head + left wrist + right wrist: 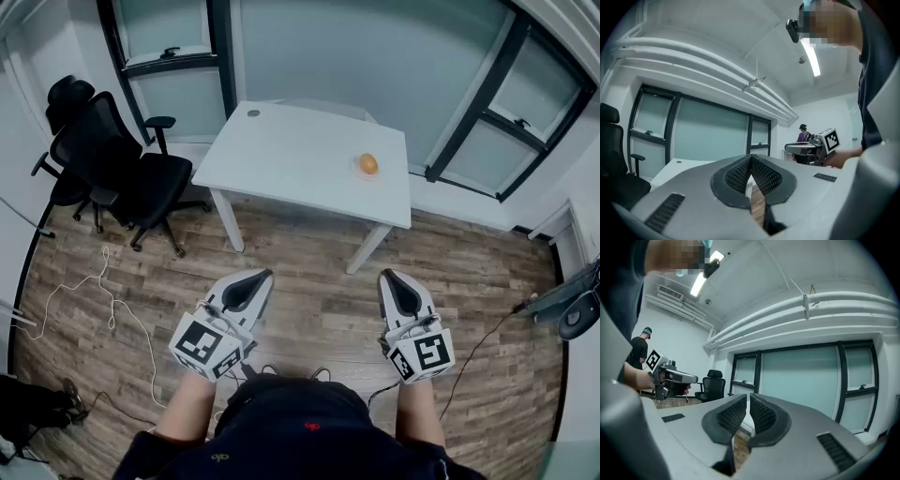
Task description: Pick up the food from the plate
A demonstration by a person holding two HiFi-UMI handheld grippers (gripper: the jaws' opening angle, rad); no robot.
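Plainly, nothing of the task is done yet. The food (368, 163), a small round orange piece, sits on its plate (356, 172) near the far right end of the white table (291, 159), untouched and alone there apart from a small dark spot at the table's far left corner.

The person stands on the wooden floor (309, 281), well apart from the table, with both tools held level in front of the body. The left gripper (261, 277) has its jaws closed tip to tip with nothing between them; its own view shows only the ribbed pads meeting, and floor and table beyond. The right gripper (392, 278) is likewise closed and empty, its pads drawn together with just a thin slit between them. Neither is near the plate; both point roughly toward the table from a distance.

As I judge it, the whole job is left: walk up to the table, bring one gripper over the plate, open its jaws, close them on the food and lift it clear. The right gripper looks the likelier one, since the plate lies on that side. A black office chair (112, 159) stands off to the left of the table, out of the way of that approach.
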